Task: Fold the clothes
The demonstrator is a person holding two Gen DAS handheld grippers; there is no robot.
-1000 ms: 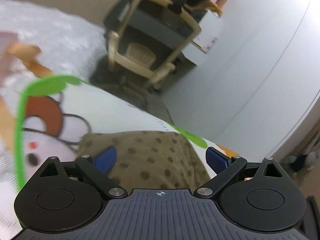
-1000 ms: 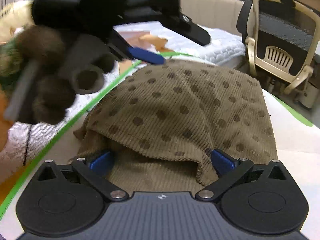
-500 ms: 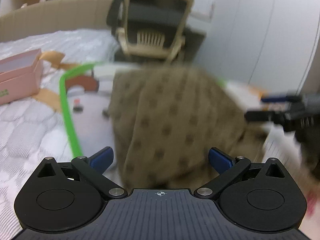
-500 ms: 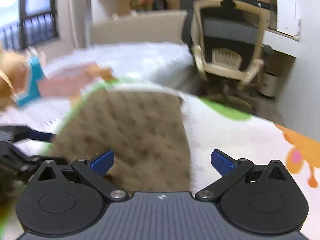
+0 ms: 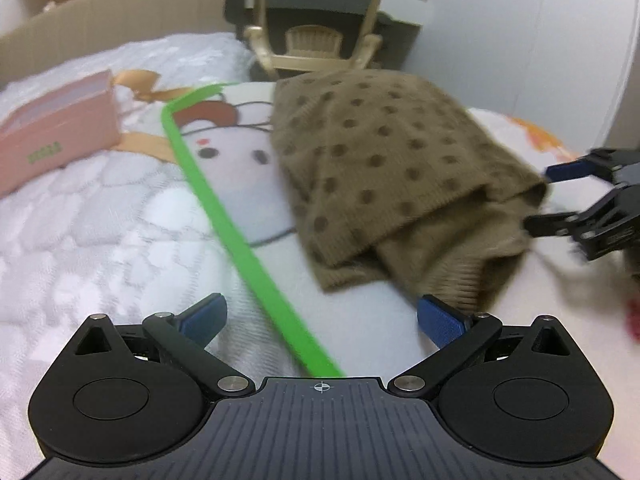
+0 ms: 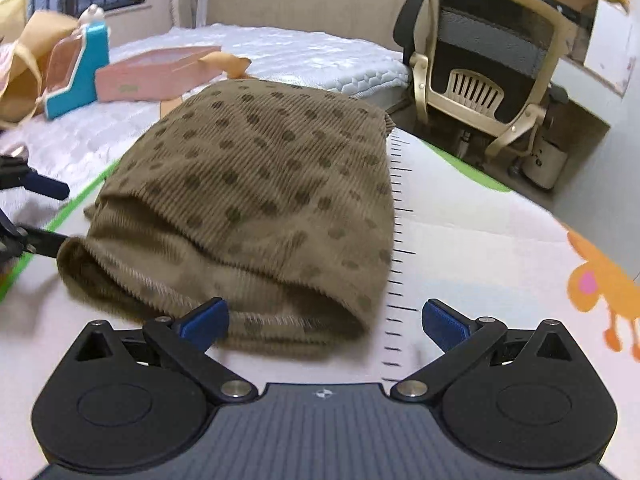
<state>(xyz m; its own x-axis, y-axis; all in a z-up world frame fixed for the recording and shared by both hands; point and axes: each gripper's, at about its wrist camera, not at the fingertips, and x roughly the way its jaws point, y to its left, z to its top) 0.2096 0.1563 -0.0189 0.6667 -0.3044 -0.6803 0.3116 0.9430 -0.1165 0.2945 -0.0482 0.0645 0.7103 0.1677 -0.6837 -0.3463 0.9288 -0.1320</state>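
A folded brown corduroy garment with dark dots (image 5: 384,168) (image 6: 260,200) lies on a white mat printed with a cartoon and a green border. My left gripper (image 5: 320,318) is open, hovering over the green border just left of the garment's near edge, holding nothing. In the right wrist view that left gripper (image 6: 36,216) shows at the far left, beside the garment. My right gripper (image 6: 324,320) is open at the garment's near hem, its left pad (image 6: 204,320) over the cloth, nothing clamped. From the left wrist view the right gripper (image 5: 560,196) sits at the garment's right corner.
A pink box (image 5: 56,136) (image 6: 156,72) and a blue-and-pink item (image 6: 76,76) lie on the quilted bed. A beige office chair (image 6: 484,68) stands past the bed's far edge. A printed ruler scale (image 6: 400,240) runs along the garment's right side.
Both grippers have let go of the garment and drawn back to either side of it. The folded garment now lies flat on the mat.
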